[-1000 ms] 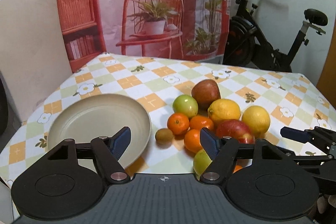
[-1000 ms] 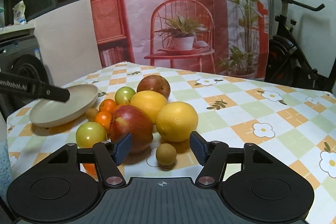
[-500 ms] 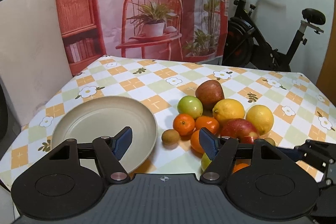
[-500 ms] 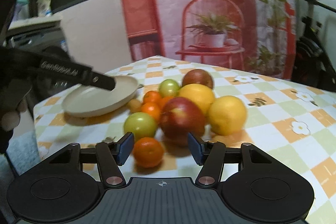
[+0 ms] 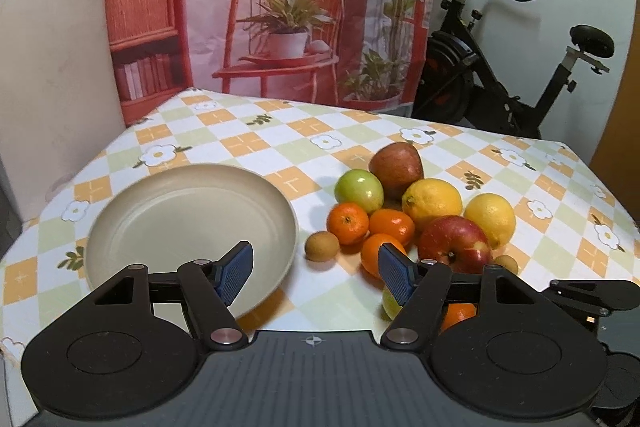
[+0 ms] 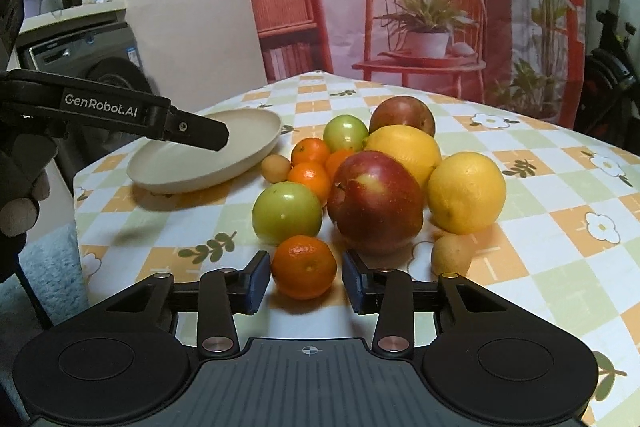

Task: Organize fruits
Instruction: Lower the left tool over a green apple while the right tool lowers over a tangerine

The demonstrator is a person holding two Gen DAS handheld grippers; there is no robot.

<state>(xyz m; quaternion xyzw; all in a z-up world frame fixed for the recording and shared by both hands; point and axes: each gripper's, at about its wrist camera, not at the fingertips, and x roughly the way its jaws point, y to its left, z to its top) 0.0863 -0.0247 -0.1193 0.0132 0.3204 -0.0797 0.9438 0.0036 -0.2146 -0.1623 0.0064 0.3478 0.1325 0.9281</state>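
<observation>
Item: my right gripper [image 6: 306, 281], fingers spread either side of one mandarin [image 6: 304, 266] (nearest of the fruit pile on the surface [image 6: 560, 187]); left gripper [image 5: 316, 269] open, over beige plate [image 5: 192, 223].

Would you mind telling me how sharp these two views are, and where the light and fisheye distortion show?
Left wrist view: fruit is sharp; the plate rim looks slightly soft; the table edges bow from fisheye. Right wrist view: the tangerine between the open right gripper fingers is crisp, with small highlights on the red apple and soft shadows beneath the fruit; the left gripper is sharp.
</observation>
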